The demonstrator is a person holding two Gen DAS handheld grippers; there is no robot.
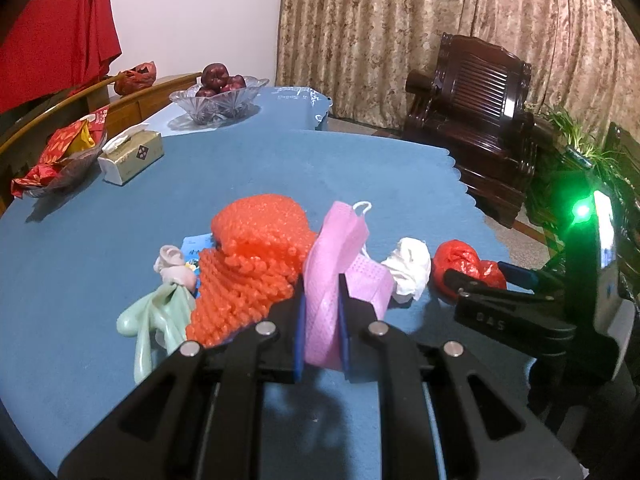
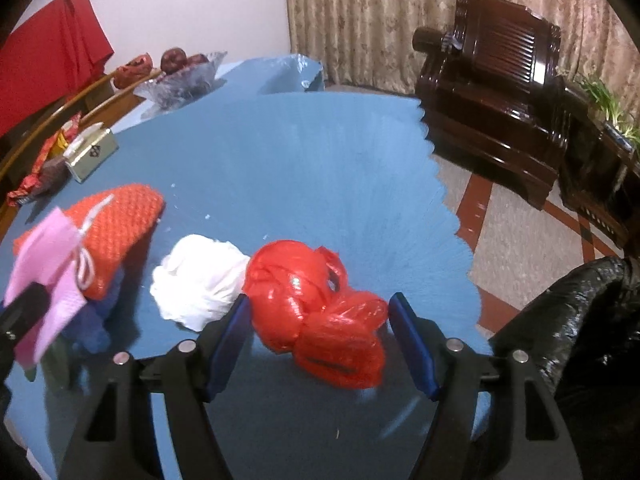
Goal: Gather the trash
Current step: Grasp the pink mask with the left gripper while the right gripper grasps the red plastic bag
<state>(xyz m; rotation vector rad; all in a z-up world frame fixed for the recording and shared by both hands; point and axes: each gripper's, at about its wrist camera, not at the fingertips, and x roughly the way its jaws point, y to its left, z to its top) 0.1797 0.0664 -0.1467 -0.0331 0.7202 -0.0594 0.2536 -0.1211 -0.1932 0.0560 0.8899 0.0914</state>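
My left gripper (image 1: 322, 320) is shut on a folded pink face mask (image 1: 340, 232), which stands up between its blue pads above the blue table (image 1: 280, 168). In the right wrist view the same mask (image 2: 44, 248) shows blurred at the far left. My right gripper (image 2: 320, 320) is open around a knotted red plastic bag (image 2: 316, 312) lying on the table. Its pads stand close to the bag's two sides. A crumpled white tissue (image 2: 200, 280) lies just left of the bag. Orange bubble wrap (image 1: 256, 248) and a pale green glove (image 1: 156, 316) lie left of the mask.
A black trash bag (image 2: 580, 320) hangs at the right, off the table's scalloped edge. At the far left stand a tissue box (image 1: 132, 156), a dish of red snack packets (image 1: 60, 160) and a glass bowl of apples (image 1: 218, 96). A dark wooden armchair (image 1: 472, 120) stands beyond the table.
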